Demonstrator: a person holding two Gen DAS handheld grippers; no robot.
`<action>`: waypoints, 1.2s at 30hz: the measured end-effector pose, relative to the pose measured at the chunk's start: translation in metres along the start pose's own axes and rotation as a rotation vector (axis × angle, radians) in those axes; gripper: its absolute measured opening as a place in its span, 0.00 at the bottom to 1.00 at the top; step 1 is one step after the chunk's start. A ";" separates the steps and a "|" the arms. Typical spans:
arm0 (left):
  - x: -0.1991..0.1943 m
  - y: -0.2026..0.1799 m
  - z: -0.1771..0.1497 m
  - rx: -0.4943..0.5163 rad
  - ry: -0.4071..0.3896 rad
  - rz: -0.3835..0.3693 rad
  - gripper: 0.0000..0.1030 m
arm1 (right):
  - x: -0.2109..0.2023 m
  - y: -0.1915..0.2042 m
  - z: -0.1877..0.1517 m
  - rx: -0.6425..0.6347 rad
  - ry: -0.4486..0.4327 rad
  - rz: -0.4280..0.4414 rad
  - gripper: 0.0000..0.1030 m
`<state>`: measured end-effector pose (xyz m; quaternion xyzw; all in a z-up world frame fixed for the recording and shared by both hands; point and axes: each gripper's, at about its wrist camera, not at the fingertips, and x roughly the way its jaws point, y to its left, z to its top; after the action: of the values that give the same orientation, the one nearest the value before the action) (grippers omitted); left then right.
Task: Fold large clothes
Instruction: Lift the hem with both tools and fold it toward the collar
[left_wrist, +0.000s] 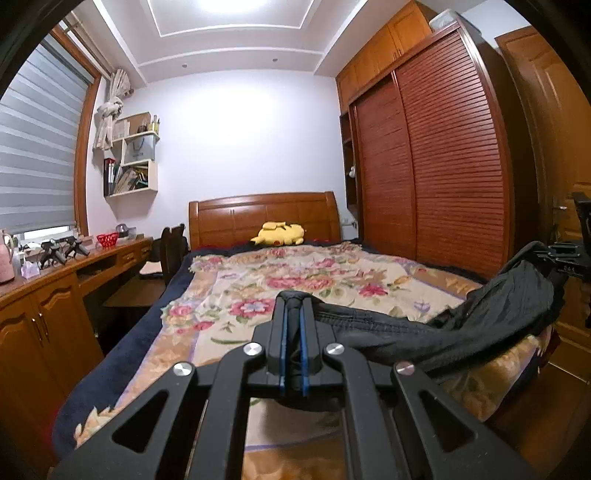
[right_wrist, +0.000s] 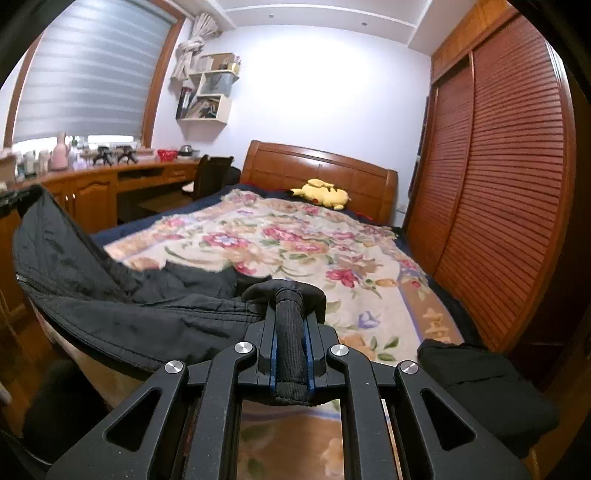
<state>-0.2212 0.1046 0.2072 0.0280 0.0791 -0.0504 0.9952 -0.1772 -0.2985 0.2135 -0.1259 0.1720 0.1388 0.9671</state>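
Note:
A large black garment (left_wrist: 461, 325) hangs stretched between my two grippers above the foot of the bed. In the left wrist view my left gripper (left_wrist: 293, 306) is shut on a bunched black edge of it, and the cloth runs right up to the other gripper (left_wrist: 561, 254). Seen from the right wrist, my right gripper (right_wrist: 290, 299) is shut on a ribbed black hem. From there the black garment (right_wrist: 92, 266) spreads left and rises toward the far left edge. Another black part of the cloth (right_wrist: 480, 384) droops at the lower right.
The bed's floral blanket (left_wrist: 258, 280) lies flat, with a yellow plush toy (left_wrist: 279, 233) by the wooden headboard (left_wrist: 264, 214). A slatted wardrobe (left_wrist: 436, 158) lines the right side. A wooden desk (left_wrist: 55, 280) with clutter and a dark chair (left_wrist: 171, 247) stand left.

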 end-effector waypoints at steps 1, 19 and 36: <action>-0.004 0.000 0.004 0.003 -0.007 0.003 0.03 | -0.003 -0.001 0.005 -0.007 -0.004 -0.007 0.08; 0.147 0.011 -0.086 -0.037 0.299 0.066 0.04 | 0.165 0.002 -0.051 0.002 0.239 0.050 0.08; 0.314 0.043 -0.137 -0.042 0.466 0.061 0.04 | 0.333 -0.020 -0.079 0.016 0.369 0.096 0.08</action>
<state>0.0704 0.1257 0.0238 0.0204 0.3068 -0.0110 0.9515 0.1059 -0.2647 0.0235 -0.1332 0.3531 0.1578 0.9125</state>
